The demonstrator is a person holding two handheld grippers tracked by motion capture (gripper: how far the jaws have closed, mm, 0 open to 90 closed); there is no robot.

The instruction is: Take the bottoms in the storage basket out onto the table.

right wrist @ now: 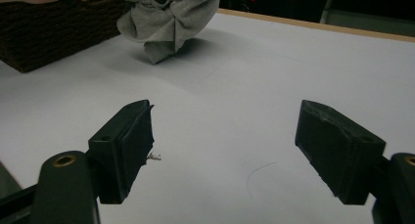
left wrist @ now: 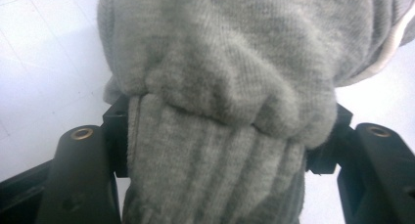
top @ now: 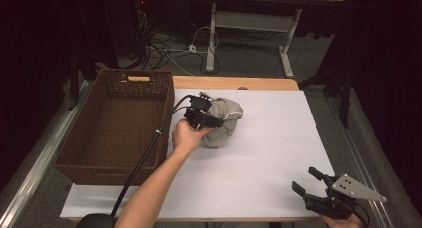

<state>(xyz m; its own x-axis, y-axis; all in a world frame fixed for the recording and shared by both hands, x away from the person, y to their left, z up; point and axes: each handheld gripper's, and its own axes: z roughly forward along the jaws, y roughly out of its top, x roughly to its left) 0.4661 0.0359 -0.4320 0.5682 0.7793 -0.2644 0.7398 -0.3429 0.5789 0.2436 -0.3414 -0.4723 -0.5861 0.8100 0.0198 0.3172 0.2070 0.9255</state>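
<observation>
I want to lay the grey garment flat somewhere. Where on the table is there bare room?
The white sheet lies bare between the grey garment and the right gripper, and along its far right side. The basket is bare inside too. It is crowded where the left gripper pinches the garment beside the basket's wall.

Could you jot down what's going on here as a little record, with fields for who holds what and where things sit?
Held item: grey knitted garment, bunched up
Holder: left tool, jaws clamped on the garment's ribbed part
Garment position: over the white sheet, beside the basket
Basket: brown wicker basket at the table's left, nothing seen inside
Right tool: jaws wide apart, nothing between them, near the table's front right corner
Table edge: wooden table showing beyond the sheet
</observation>
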